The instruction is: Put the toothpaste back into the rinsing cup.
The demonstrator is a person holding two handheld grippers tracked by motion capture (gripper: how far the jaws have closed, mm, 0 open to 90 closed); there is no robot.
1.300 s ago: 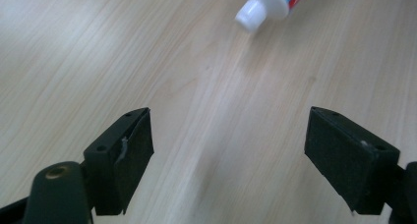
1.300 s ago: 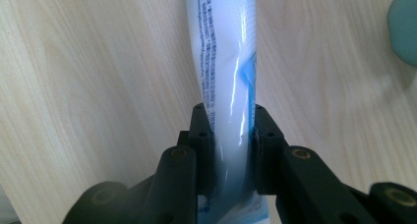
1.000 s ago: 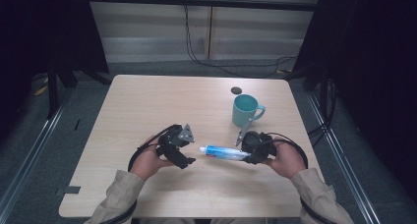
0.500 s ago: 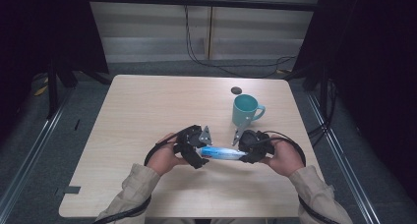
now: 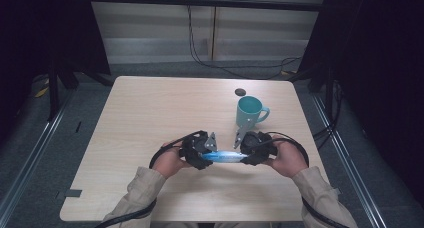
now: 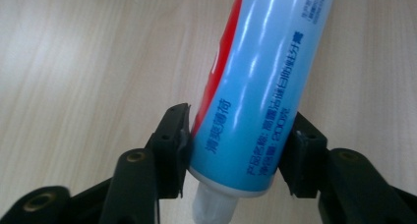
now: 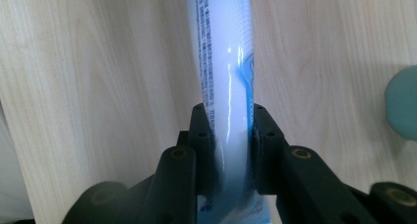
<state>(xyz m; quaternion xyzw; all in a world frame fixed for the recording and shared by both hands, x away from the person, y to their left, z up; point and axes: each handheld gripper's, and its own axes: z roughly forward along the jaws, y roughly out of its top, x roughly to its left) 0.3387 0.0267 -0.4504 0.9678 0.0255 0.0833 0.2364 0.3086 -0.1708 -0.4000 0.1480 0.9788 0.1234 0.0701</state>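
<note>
Wooden table (image 5: 150, 118) bears one teal mug (image 5: 249, 112); left gripper (image 5: 202, 155) and right gripper (image 5: 248, 155) both clamp one toothpaste tube (image 5: 225, 157).

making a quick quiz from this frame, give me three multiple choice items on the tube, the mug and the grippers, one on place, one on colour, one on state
1. Where does the mug stand?
A. beyond the right gripper
B. at the table's near left corner
C. on top of the tube

2. What colour is the mug?
A. red
B. teal
C. black

3. How is the toothpaste tube held?
A. lying free on the table
C. clamped at both ends, by the left gripper and the right gripper
B. clamped by the left gripper alone

Answers: 1 A, the high view shows it just past that gripper; 2 B, its wall is teal; 3 C, each gripper view shows jaws shut on the tube.
</note>
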